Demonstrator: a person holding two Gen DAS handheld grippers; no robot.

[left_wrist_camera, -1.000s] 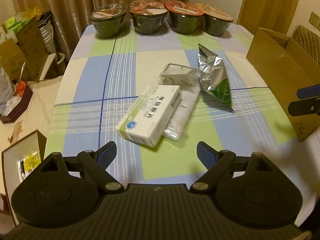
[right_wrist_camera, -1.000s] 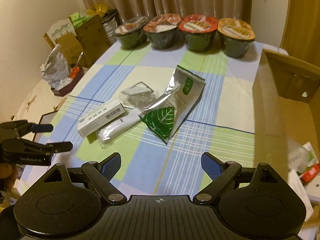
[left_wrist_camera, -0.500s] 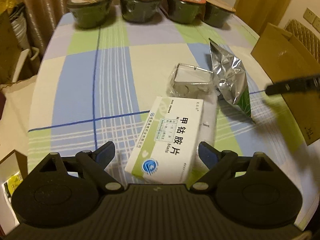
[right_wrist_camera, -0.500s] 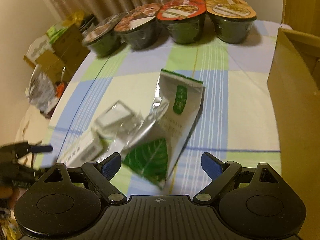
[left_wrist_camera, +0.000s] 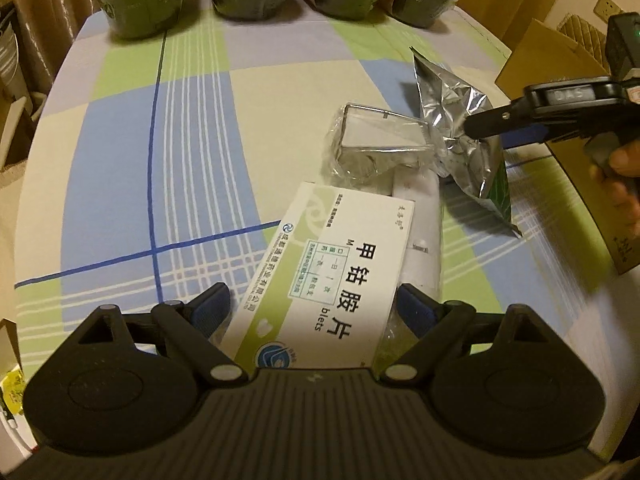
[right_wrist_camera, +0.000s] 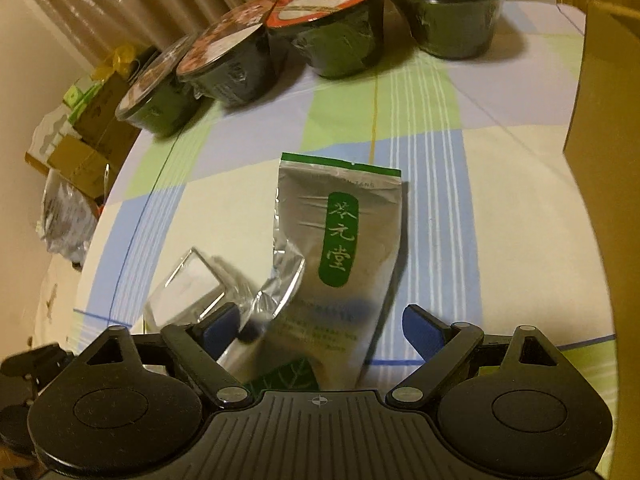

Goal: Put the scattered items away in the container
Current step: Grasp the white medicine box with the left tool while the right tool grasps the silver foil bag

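A white and green medicine box point(left_wrist_camera: 320, 280) lies on the checked tablecloth between the fingers of my open left gripper point(left_wrist_camera: 312, 300), whose pads stand close to its long sides. Under and beyond it are a white packet point(left_wrist_camera: 420, 232) and a clear-wrapped item point(left_wrist_camera: 376, 144). A silver foil pouch point(right_wrist_camera: 344, 232) with a green label lies flat, its lower half between the fingers of my open right gripper point(right_wrist_camera: 320, 320). In the left wrist view the right gripper point(left_wrist_camera: 492, 130) reaches the pouch point(left_wrist_camera: 452, 112) from the right. The cardboard box point(right_wrist_camera: 600, 160) stands at the right.
Several sealed noodle bowls point(right_wrist_camera: 332, 32) line the table's far edge. The clear-wrapped item point(right_wrist_camera: 188, 288) sits just left of the right gripper's left finger. Boxes and bags point(right_wrist_camera: 80, 152) clutter the floor beyond the left edge. A hand point(left_wrist_camera: 624, 168) holds the right gripper.
Both grippers moved forward and lower. The medicine box now lies between the left fingers, and the pouch's lower half between the right fingers. Both stayed open.
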